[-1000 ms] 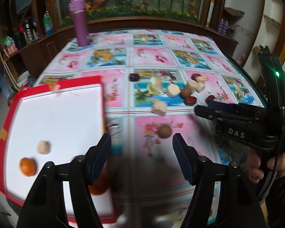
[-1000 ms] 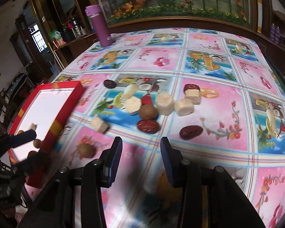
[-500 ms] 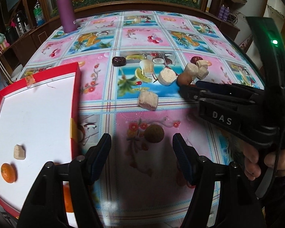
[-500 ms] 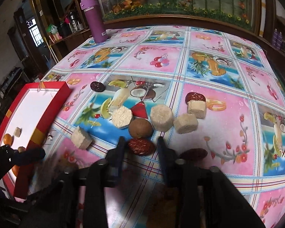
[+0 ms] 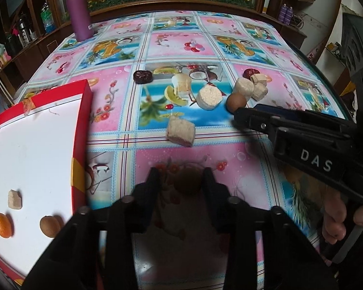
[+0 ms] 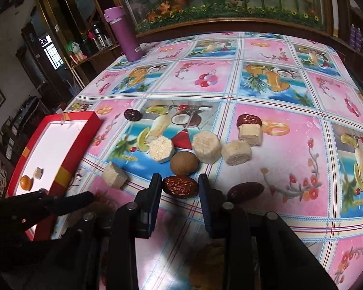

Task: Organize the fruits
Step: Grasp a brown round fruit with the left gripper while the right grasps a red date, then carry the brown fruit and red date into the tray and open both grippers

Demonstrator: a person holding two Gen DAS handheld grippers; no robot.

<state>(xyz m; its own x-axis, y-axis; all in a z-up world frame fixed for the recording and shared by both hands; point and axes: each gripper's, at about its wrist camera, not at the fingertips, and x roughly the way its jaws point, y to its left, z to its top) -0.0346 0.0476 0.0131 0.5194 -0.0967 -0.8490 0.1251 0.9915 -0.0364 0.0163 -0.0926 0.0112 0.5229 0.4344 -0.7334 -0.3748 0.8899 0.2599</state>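
Red date (image 6: 180, 186): wrinkled, on the tablecloth between the right gripper's pads; its long axis runs across, pad to pad, slightly down to the right.
Right gripper (image 6: 180, 184): closed onto the red date, a pad touching each end.
Brown round fruit (image 5: 188, 181): on a pink square of the cloth, blurred, no clear long axis, sitting between the left gripper's pads.
Left gripper (image 5: 181, 181): jaws closing around the brown round fruit; whether the pads already press it is hard to make out through the blur.
Second brown fruit (image 6: 184, 163): just behind the red date, touching or nearly so.
Pale cut chunks (image 6: 207, 147): clustered behind it, one (image 6: 114, 175) apart to the left.
Other dates: one dark (image 6: 245, 191) right of the right gripper, long axis tilted up to the right; one (image 6: 249, 120) behind a chunk, partly hidden.
Red tray (image 5: 81, 130): left side, white floor holding an orange fruit (image 5: 3, 224), a brown fruit (image 5: 49, 226) and a pale chunk (image 5: 14, 199); near edge cut off by the left gripper.
Purple bottle (image 5: 77, 8): upright at the far corner.
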